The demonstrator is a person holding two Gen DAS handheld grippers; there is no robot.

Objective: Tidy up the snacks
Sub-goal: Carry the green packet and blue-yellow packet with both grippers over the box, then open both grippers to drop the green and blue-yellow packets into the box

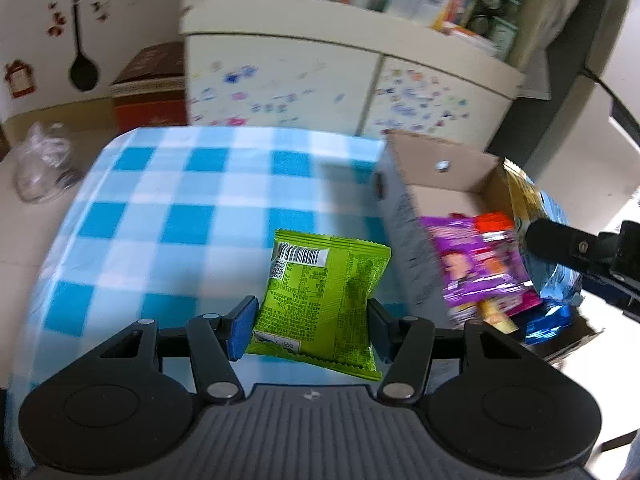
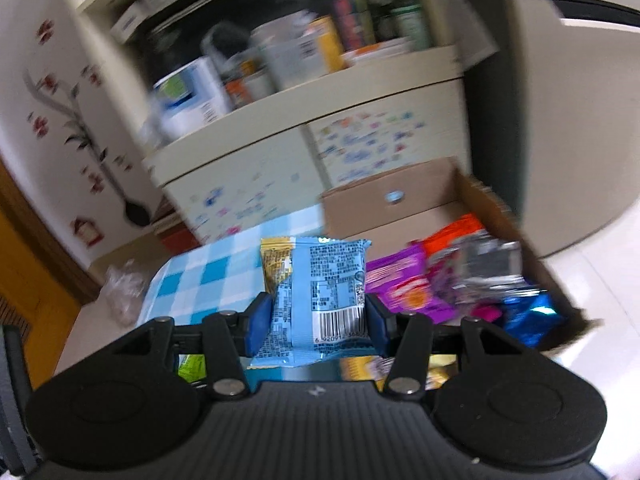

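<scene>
My left gripper [image 1: 310, 330] is shut on a green snack packet [image 1: 320, 300] and holds it above the blue-and-white checked tablecloth [image 1: 160, 208]. My right gripper [image 2: 316, 326] is shut on a light blue and yellow snack packet [image 2: 320, 296], held up beside the cardboard box [image 2: 400, 216]. The box [image 1: 404, 216] stands at the table's right and holds a purple packet [image 1: 480, 268], an orange one and a shiny blue one [image 2: 528, 316]. The right gripper's body [image 1: 580, 252] shows at the right edge of the left wrist view.
A cream cabinet [image 1: 288, 80] with scribbled doors and cluttered shelves stands behind the table. A red-brown box [image 1: 150, 84] and a clear plastic bag [image 1: 40, 168] lie to the left beyond the table edge.
</scene>
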